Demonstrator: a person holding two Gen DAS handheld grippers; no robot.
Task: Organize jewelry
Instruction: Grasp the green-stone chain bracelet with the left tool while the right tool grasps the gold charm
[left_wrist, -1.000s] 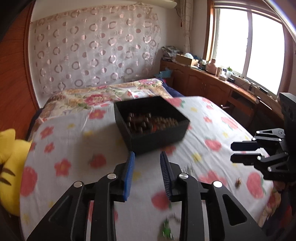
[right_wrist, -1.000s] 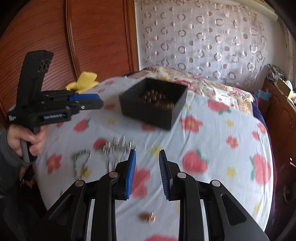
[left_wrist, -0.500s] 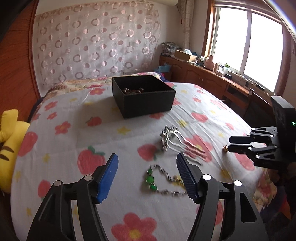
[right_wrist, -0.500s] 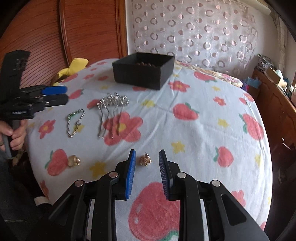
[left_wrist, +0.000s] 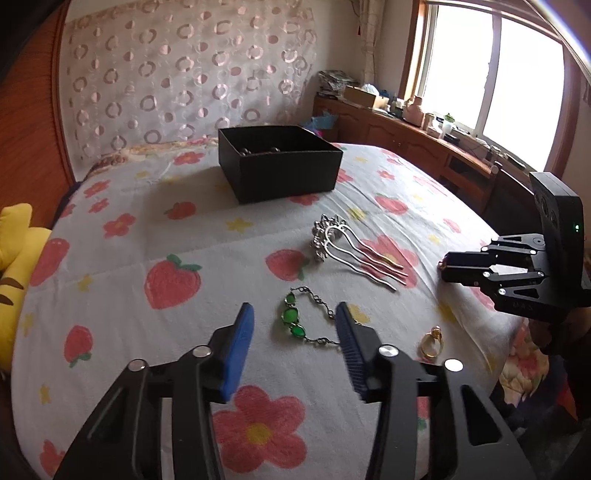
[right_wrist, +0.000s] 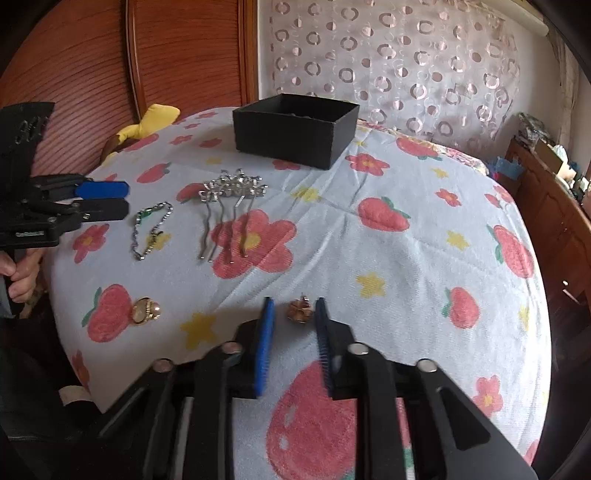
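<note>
Two grippers hang low over a strawberry-print bedspread (left_wrist: 122, 236). The left gripper (left_wrist: 293, 325) is closing, its jaws still apart on either side of a green bracelet (left_wrist: 295, 321) that lies flat, untouched. The right gripper (right_wrist: 293, 314) is closing too, with a small copper charm (right_wrist: 300, 312) between its narrow jaws, pads not yet on it. Silver hairpins (right_wrist: 231, 206) and a gold ring (right_wrist: 146, 310) lie nearby; a black box (right_wrist: 295, 127) sits farther back.

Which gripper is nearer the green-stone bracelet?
Left. The left gripper straddles the green-stone bracelet, jaws closing with it between them. The right gripper is off past the gold ring, closing around a small copper piece.
</note>
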